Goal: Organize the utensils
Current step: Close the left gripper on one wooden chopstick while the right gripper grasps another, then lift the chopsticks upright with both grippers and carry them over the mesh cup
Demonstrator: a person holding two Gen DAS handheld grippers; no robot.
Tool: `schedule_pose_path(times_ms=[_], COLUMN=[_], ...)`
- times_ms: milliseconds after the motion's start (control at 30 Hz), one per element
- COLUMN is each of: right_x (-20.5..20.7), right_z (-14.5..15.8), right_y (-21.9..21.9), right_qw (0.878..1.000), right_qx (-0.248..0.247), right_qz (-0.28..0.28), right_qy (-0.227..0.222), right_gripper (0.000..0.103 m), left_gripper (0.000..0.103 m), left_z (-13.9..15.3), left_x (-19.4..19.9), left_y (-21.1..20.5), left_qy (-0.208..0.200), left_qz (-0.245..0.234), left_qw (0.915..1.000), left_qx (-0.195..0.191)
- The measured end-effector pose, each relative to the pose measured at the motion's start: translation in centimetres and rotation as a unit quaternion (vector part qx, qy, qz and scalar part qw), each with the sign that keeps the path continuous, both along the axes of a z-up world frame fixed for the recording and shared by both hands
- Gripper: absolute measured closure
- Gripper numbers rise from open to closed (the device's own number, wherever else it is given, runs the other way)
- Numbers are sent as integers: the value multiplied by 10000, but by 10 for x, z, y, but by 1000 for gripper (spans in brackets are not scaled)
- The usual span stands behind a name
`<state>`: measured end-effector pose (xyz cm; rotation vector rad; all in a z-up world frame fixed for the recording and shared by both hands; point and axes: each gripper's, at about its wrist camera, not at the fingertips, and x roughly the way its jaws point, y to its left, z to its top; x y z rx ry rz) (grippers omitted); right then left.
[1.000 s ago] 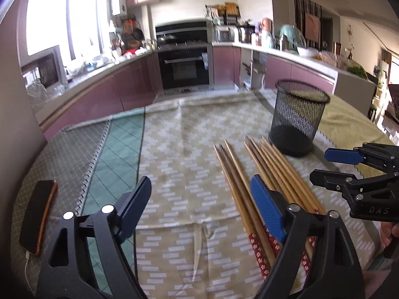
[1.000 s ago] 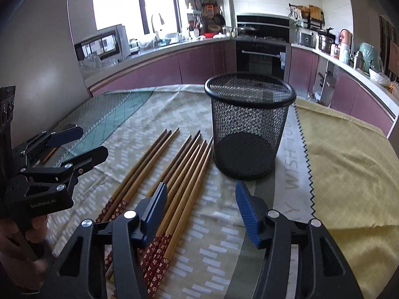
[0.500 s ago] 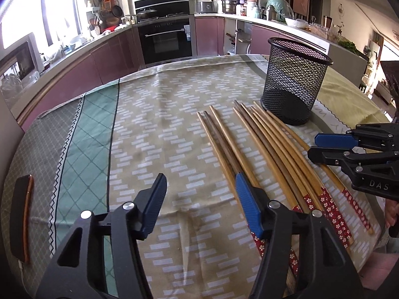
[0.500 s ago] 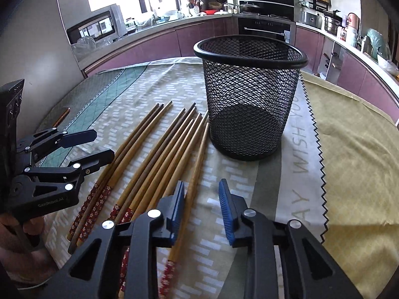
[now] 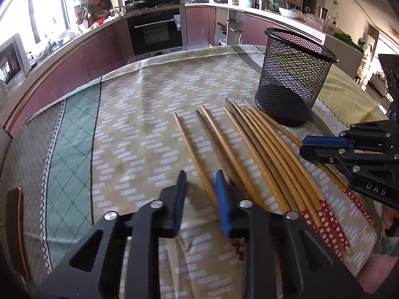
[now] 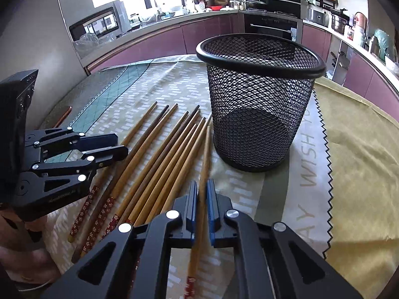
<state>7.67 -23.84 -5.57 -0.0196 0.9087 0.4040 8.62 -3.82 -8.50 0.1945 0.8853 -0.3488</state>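
Note:
Several wooden chopsticks (image 5: 261, 149) (image 6: 162, 159) with red patterned ends lie side by side on the tablecloth, beside a black mesh basket (image 5: 294, 79) (image 6: 259, 99). My left gripper (image 5: 200, 186) is low over the leftmost chopstick (image 5: 192, 147). Its jaws are closing with that stick between them, against the right pad only. My right gripper (image 6: 202, 199) is shut on the rightmost chopstick (image 6: 205, 154), which still lies on the cloth next to the basket. Each gripper also shows in the other's view, the right gripper (image 5: 309, 147) and the left gripper (image 6: 117, 142).
A dark phone (image 5: 15, 224) lies at the table's left edge. The patterned tablecloth (image 5: 139, 114) covers the table, with a yellow cloth (image 6: 361, 149) right of the basket. A hand (image 6: 25, 261) holds the left gripper. Kitchen counters and an oven stand behind.
Both grippers' jaws have narrowed. The left gripper moved forward and down over the leftmost chopstick. The right gripper closed on the rightmost chopstick.

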Motion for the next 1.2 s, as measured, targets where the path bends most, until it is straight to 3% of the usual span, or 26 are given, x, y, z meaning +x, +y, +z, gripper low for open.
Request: schedule_pose_path(times_ms=[167,333,567,833,1200], right_x=[-4,-14,-27,-34,-16], right_z=[6,25,69,116,175], right_y=[-7,-13,-27,-49,-68], right_qw=[9997,9979,9892,9746,9629], right_qx=[228,518,1038,1445,1258], right_qz=[26,200,238,206,209], right_qy=[-60,-327,-1009,-1702,-2377], right_gripper=[98,98,98,98,98], left_gripper=[95,95,95,96,96], left_z=[1,11,62,129,200], left_x=[1,-7,-21,-32,-1], left_y=[3,14,27,31,15], left_qy=[51,36,-325,-928,-1464], left_qz=[90,99,-189,-541,-660], left_qw=[9998,9992,9944,9804,9580], left_qx=[-171,-389,-991,-1649,-2377])
